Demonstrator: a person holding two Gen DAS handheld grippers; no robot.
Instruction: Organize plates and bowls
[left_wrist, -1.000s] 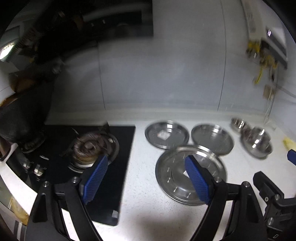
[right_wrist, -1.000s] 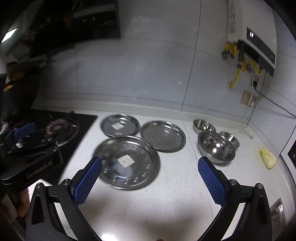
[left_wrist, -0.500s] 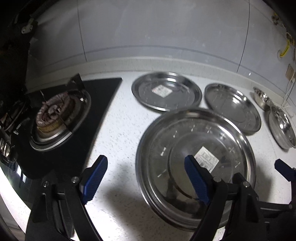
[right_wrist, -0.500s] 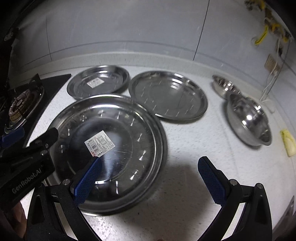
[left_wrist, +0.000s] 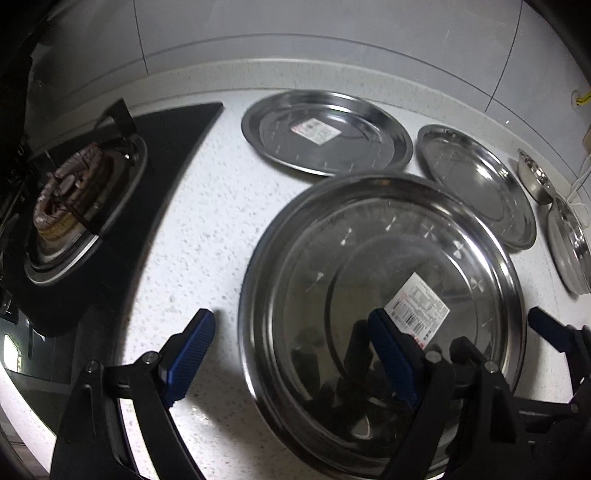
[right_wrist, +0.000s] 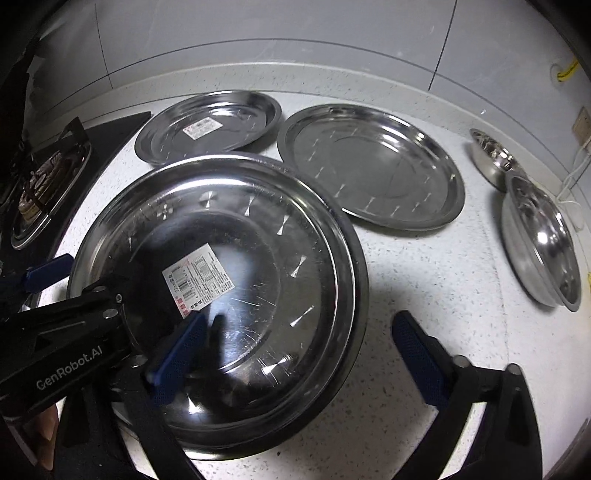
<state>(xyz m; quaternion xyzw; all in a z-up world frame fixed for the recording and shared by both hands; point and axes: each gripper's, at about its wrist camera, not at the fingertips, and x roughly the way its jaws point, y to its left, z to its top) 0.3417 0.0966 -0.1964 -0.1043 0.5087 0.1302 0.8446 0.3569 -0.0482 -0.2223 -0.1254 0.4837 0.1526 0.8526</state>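
- Large steel plate (right_wrist: 221, 295): lies flat on the speckled white counter (right_wrist: 424, 288), nearest to me, with a barcode label (right_wrist: 197, 278) stuck on its floor.
- Left gripper (left_wrist: 291, 354): I see its jaws spread wide and nothing held; one blue pad (left_wrist: 190, 354) hangs over bare counter just outside the large plate's left rim, the other over the plate's floor beside the label. The rim runs between them; I cannot tell whether either pad touches metal.
- Right gripper (right_wrist: 299, 358): jaws wide but just been closing; one pad over the plate's floor, the other (right_wrist: 417, 354) over the counter beyond the right rim. The rim sits between them, not pinched.
- Labelled smaller plate (right_wrist: 208, 125): behind the large plate, toward the wall, its near edge just beside the large rim.
- Plain plate (right_wrist: 373, 166): to the right of the labelled one, flat, empty.
- Large bowl (right_wrist: 543, 240): far right of the counter, well apart from the large plate.
- Small bowl (right_wrist: 491, 155): behind the large bowl, just beside it.
- Black hob with gas burner (left_wrist: 70, 199): left end of the counter.
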